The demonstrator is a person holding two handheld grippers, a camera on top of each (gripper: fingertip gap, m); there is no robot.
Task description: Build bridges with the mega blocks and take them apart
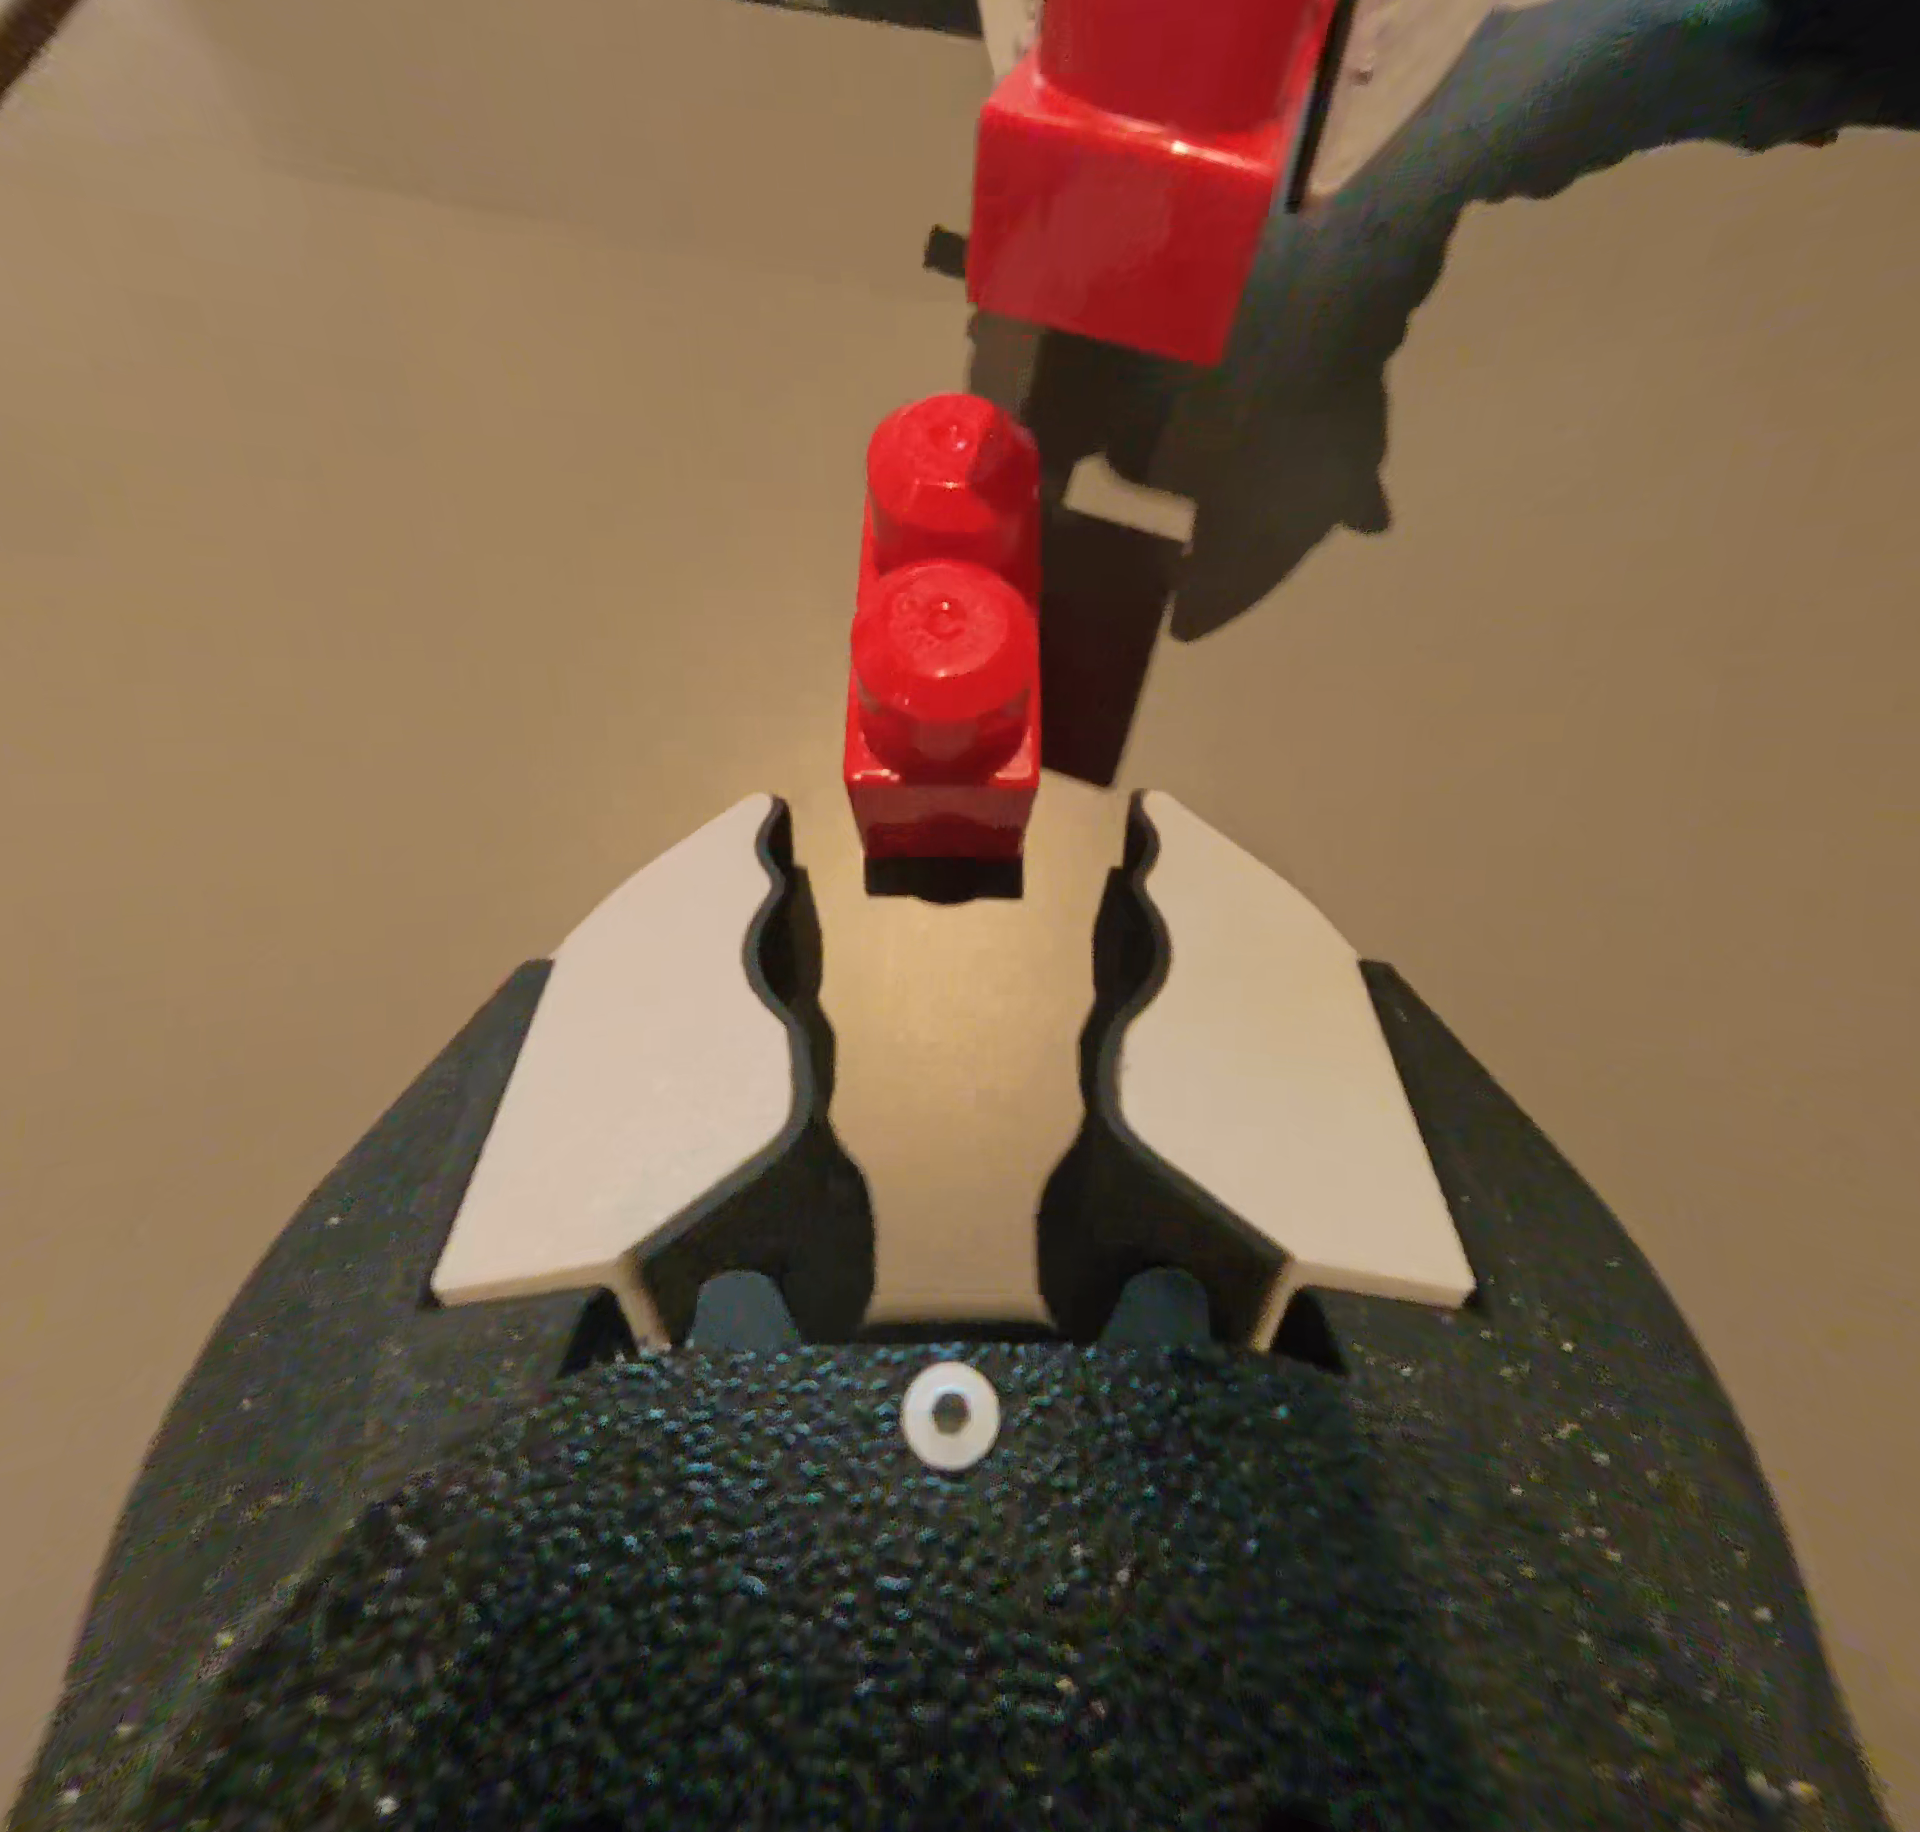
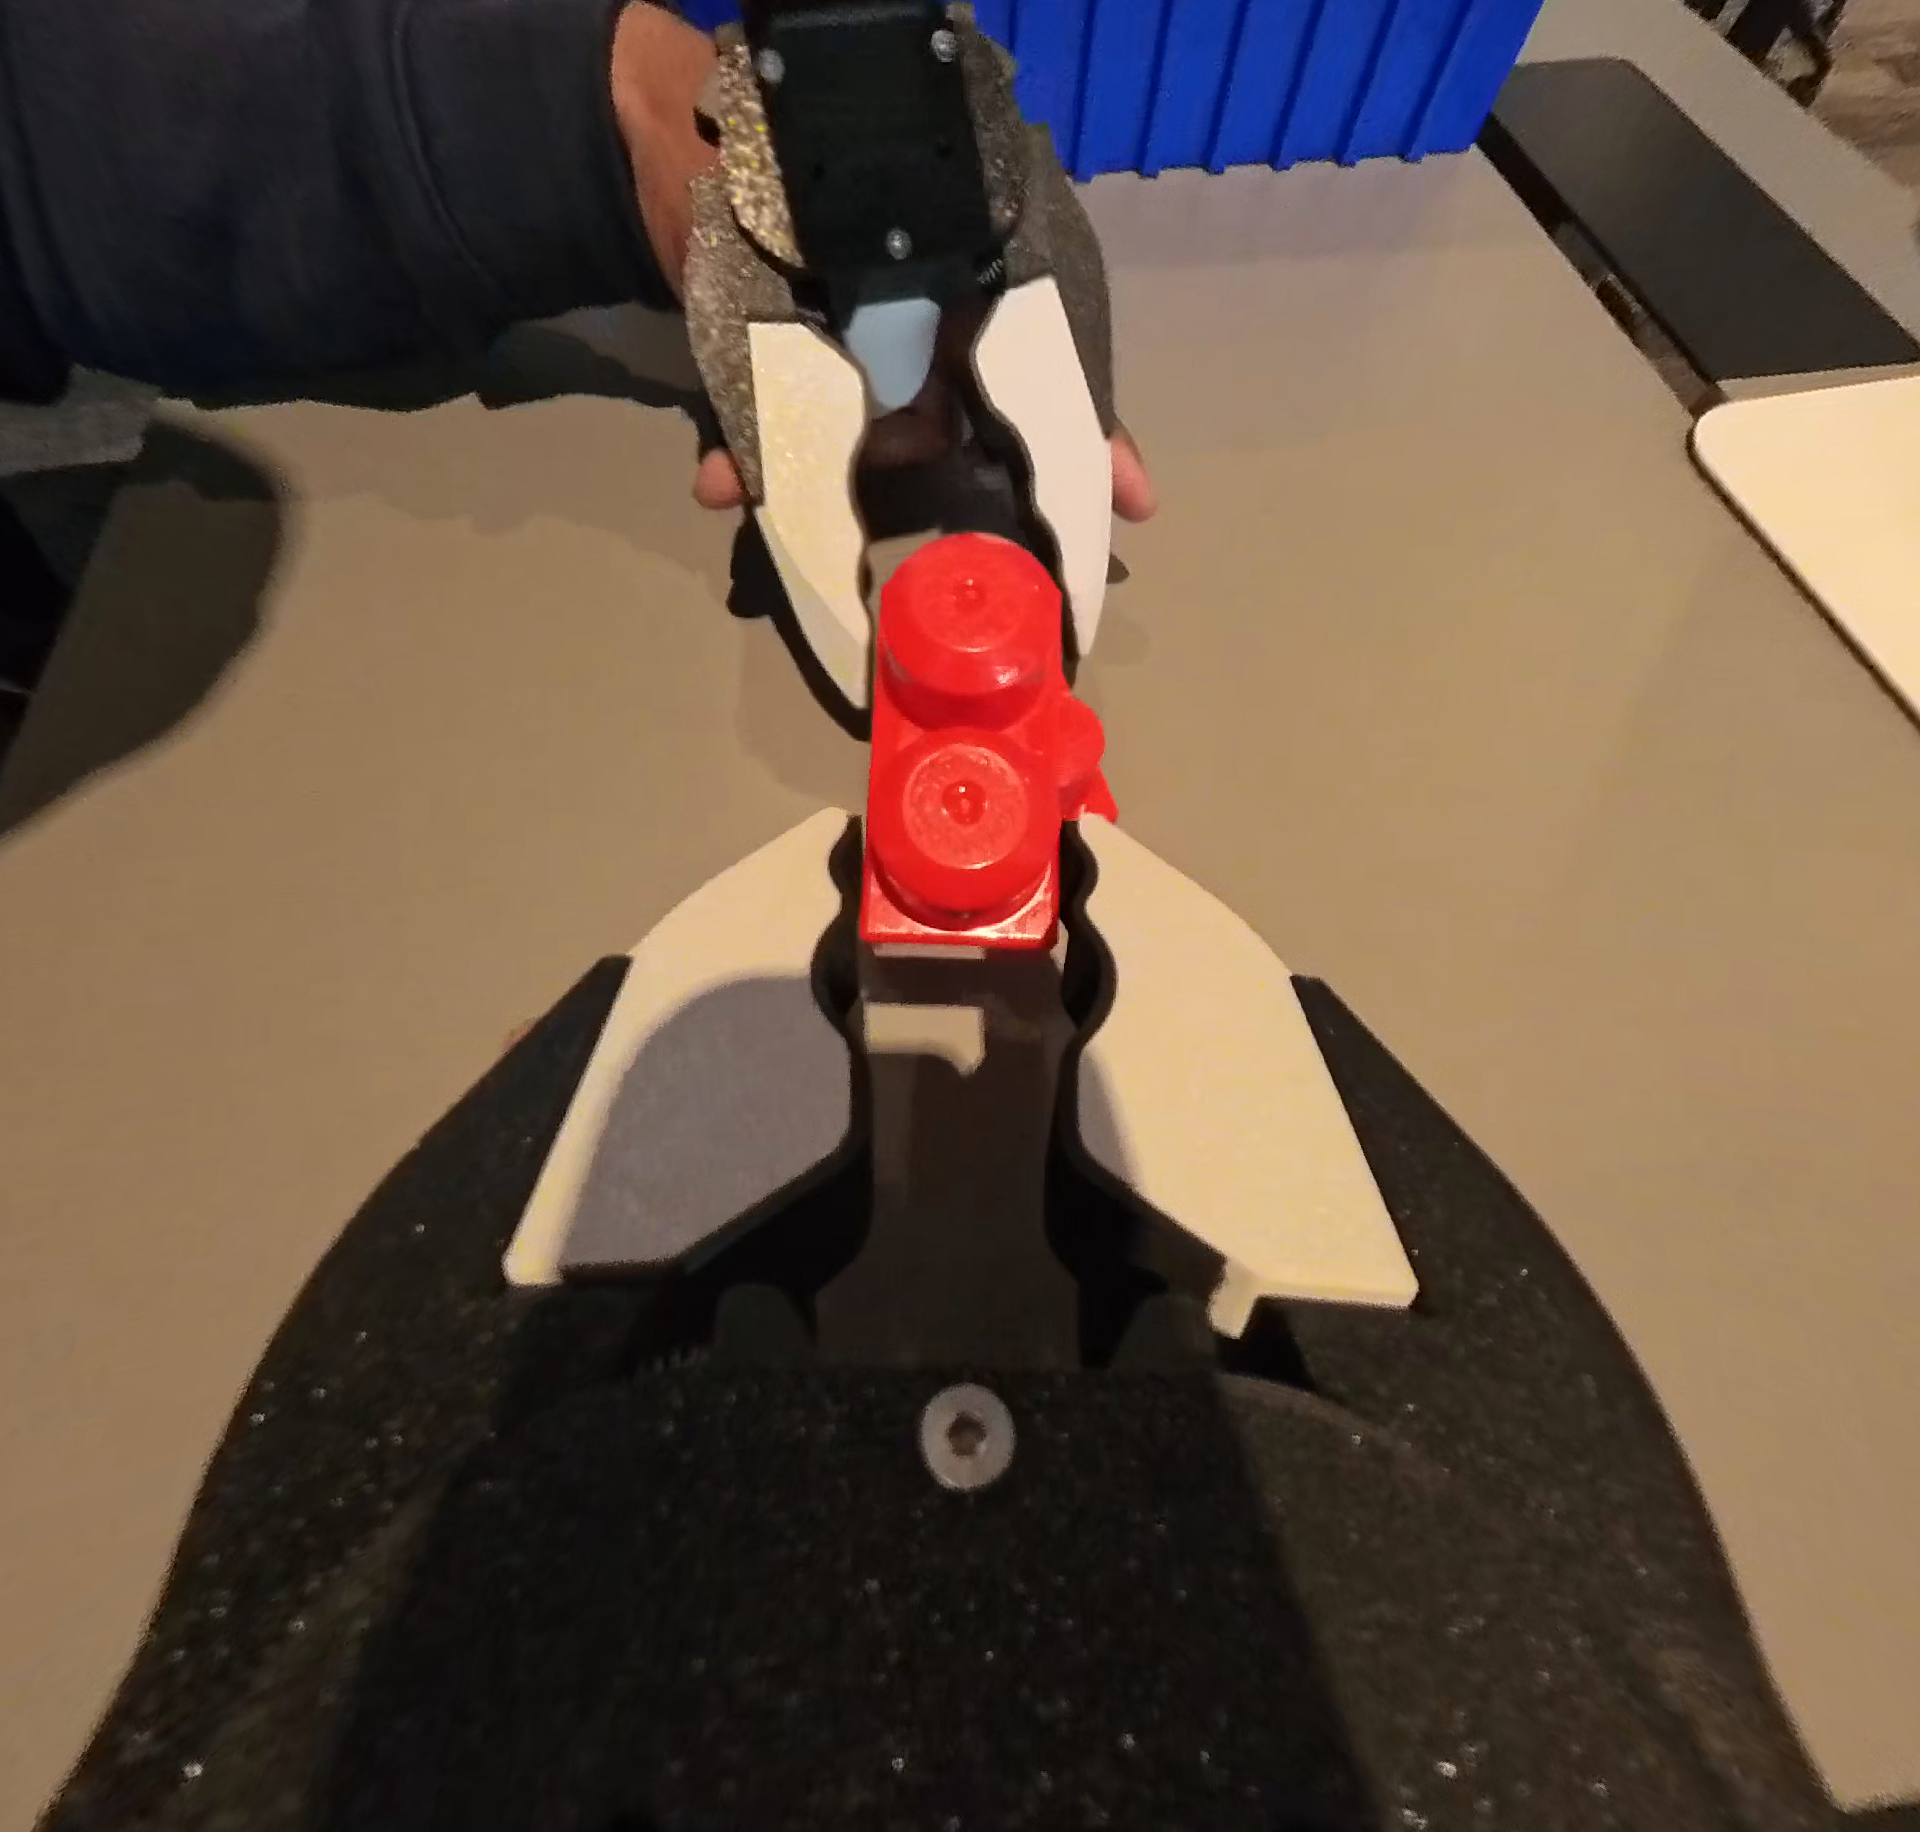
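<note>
A red two-stud block (image 1: 940,639) stands on the tan table (image 1: 416,535), just beyond the tips of my left gripper (image 1: 958,816), which is open and empty. My right gripper (image 2: 961,837) is shut on a second red two-stud block (image 2: 961,743) and holds it in the air above the first. Only a sliver of the first block (image 2: 1086,754) shows beside it in the right wrist view. In the left wrist view the held block (image 1: 1122,213) hangs at the upper right, above the table. The left gripper (image 2: 966,660) faces the right one, with its jaws apart.
A person's dark sleeve (image 2: 260,151) and hand hold the left gripper. A blue ribbed panel (image 2: 1247,37) stands at the table's far edge. A black strip (image 2: 1683,224) and a pale tabletop (image 2: 1829,515) lie to the right. The left gripper's tips are roughly 10 cm from the right gripper's.
</note>
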